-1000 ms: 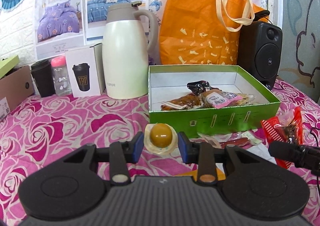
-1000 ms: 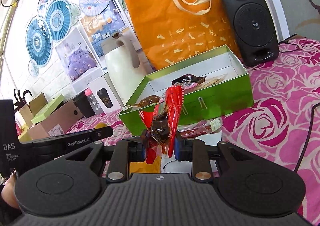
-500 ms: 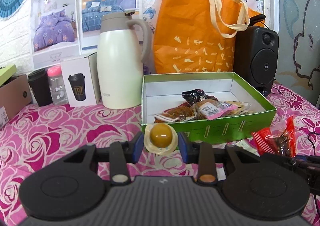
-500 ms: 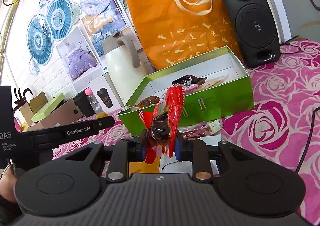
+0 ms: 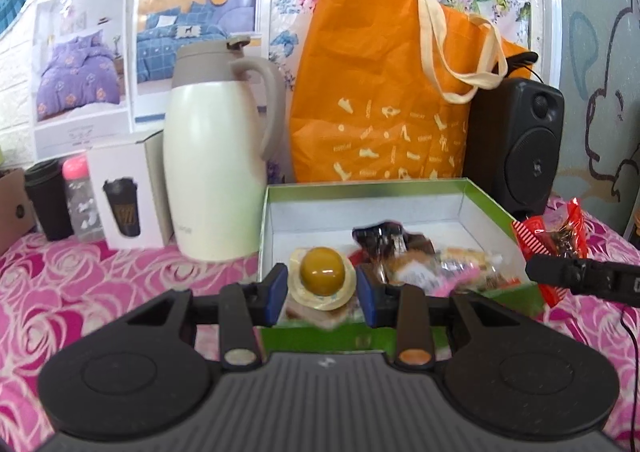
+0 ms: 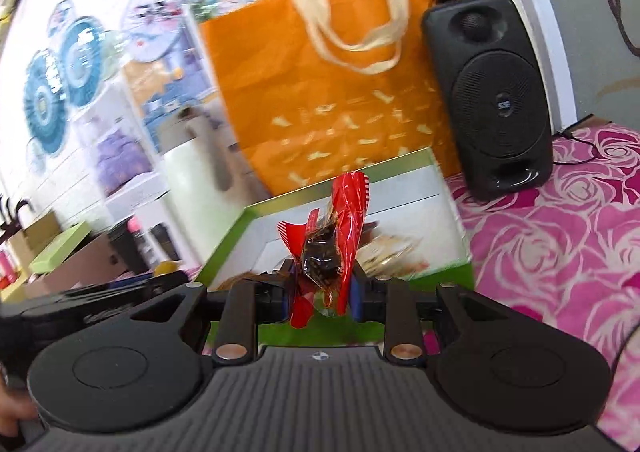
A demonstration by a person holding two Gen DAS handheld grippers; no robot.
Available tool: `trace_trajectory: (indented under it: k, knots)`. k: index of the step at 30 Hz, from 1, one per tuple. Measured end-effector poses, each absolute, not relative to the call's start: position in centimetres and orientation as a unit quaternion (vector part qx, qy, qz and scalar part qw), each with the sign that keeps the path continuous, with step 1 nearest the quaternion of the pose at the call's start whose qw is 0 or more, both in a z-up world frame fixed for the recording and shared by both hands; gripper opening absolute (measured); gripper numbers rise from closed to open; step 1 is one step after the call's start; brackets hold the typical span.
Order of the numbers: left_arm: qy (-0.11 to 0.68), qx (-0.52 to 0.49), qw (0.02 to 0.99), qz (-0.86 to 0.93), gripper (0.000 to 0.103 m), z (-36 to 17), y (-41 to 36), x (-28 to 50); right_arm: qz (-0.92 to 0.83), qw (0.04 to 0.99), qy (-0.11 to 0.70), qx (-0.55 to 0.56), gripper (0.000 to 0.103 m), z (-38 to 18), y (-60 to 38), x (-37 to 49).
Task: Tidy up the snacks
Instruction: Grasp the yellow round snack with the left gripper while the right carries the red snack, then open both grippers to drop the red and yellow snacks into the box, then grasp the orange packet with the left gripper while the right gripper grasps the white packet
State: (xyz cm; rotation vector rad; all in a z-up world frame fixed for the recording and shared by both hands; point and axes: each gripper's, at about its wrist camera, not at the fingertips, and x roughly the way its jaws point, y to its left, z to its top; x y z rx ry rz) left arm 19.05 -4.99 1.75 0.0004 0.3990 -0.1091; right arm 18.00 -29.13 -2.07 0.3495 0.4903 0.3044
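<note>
Both tongs are loaded and over the green box (image 5: 400, 336), which sits on the rose-print cloth near the back edge of the worktop, w/ the cream jug (image 5: 216, 175) just to its left and the orange bag (image 5: 380, 91) and speaker (image 5: 516, 147) behind. Left tongs (image 5: 322, 288) are closed to the width of the yellow round snack (image 5: 322, 272), pinching its clear wrapper rim, and it hangs above the box's front-left corner. Right tongs (image 6: 320, 292) are clamped narrow on the red-wrapped dark candy (image 6: 326, 252), wrapper tail sticking up, over the front wall toward the box's right side. Other packets (image 5: 432, 256) already lie in a pile inside (mid to right of the floor, back strip looks bare). Step in hand, as I read it: drop both in. To do it well, carry each snack fully past the front wall, lower it close to the box floor, then open, one side at a time so the tongs don't bump. Aim left snack at the bare left part, not onto the pile. Crinkly wrappers may cling to a pad, so open wide and lift straight up.
</note>
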Motion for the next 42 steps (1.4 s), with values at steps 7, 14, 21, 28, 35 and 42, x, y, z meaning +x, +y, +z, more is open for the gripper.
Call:
trace_trajectory:
  k: [7,14,21,28,35,42]
  knots:
    - [0.199,0.016,0.976,-0.082,0.035,0.3,-6.4,22.9,0.147,0.944,0.264,0.133,0.055,-3.9,-28.9,22.5]
    - [0.198,0.037,0.976,-0.084,0.056,-0.9,-6.7,22.8,0.145,0.952,0.251,0.097,0.103,-4.1,-28.3,22.3]
    - [0.185,0.049,0.978,-0.079,0.062,0.0,-4.6,18.3,0.152,0.96,0.218,0.089,0.103,-2.0,-29.0,18.8]
    - [0.218,0.066,0.965,-0.13,0.065,-1.4,-4.1,13.2,0.247,0.93,0.27,0.034,0.103,-3.3,-28.3,14.0]
    - [0.256,0.087,0.95,-0.155,0.066,-3.8,-5.4,12.4,0.231,0.919,0.319,0.003,0.103,-5.3,-27.1,13.4]
    - [0.274,0.073,0.939,-0.192,0.069,-4.6,-5.4,12.6,0.223,0.898,0.37,0.086,0.103,-6.6,-28.0,14.0]
